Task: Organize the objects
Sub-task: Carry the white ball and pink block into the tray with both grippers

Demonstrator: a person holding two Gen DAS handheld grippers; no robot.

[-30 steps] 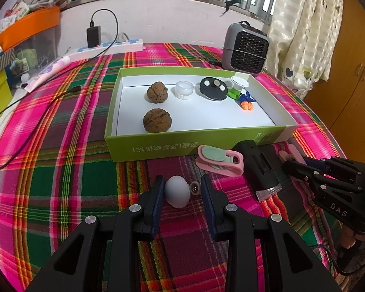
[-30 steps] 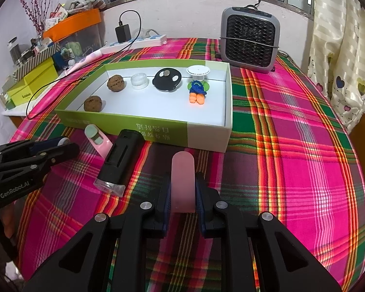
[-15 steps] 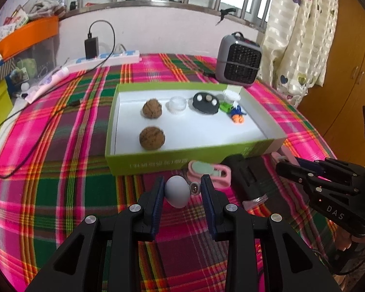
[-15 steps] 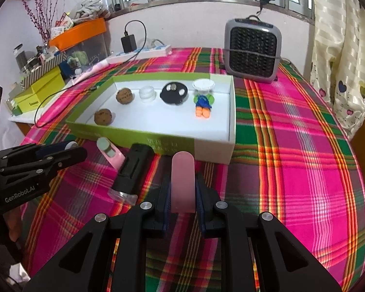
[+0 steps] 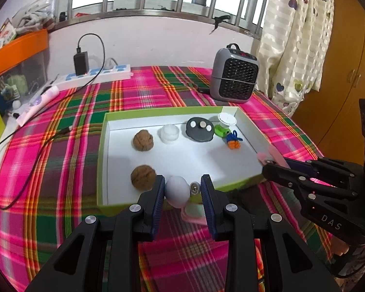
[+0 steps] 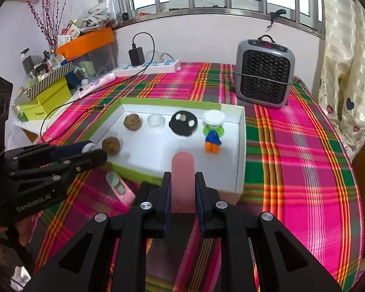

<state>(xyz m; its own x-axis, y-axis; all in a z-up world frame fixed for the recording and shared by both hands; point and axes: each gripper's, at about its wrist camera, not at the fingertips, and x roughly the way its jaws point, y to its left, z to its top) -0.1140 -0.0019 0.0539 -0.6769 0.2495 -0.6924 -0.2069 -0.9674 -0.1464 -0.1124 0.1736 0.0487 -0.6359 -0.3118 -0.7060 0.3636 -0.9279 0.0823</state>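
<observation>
We hold a small white egg-shaped object (image 5: 177,191) clamped between the pads of our left tongs (image 5: 182,193), with a little metal-ended piece just beside it inside the jaws. Our right tongs (image 6: 182,194) are closed tight on a flat pink strip (image 6: 183,181) that sticks up between the pads. Both objects hang in the air at the near edge of the green-walled tray (image 5: 158,113).

A second ago both tongs sat lower, close over the plaid worktop (image 5: 60,170), with the tray's front wall rising ahead of them. Both have since lifted and come forward, so we now look down into the tray's white floor. The grips have not changed.

Inside the tray lie two walnuts, the far one (image 5: 143,140) and the near one (image 5: 143,177), a clear little cup (image 5: 169,133), a black disc with pale dots (image 5: 199,131), and a small toy figure in blue and orange (image 6: 213,138).

In front of the tray, on the worktop, rest a pink clip with a mint-green insert (image 6: 120,188) and a black device, mostly hidden under the tongs. A grey fan heater (image 6: 264,73) stands well behind the tray, and a white power strip (image 5: 97,74) lies near the wall.
</observation>
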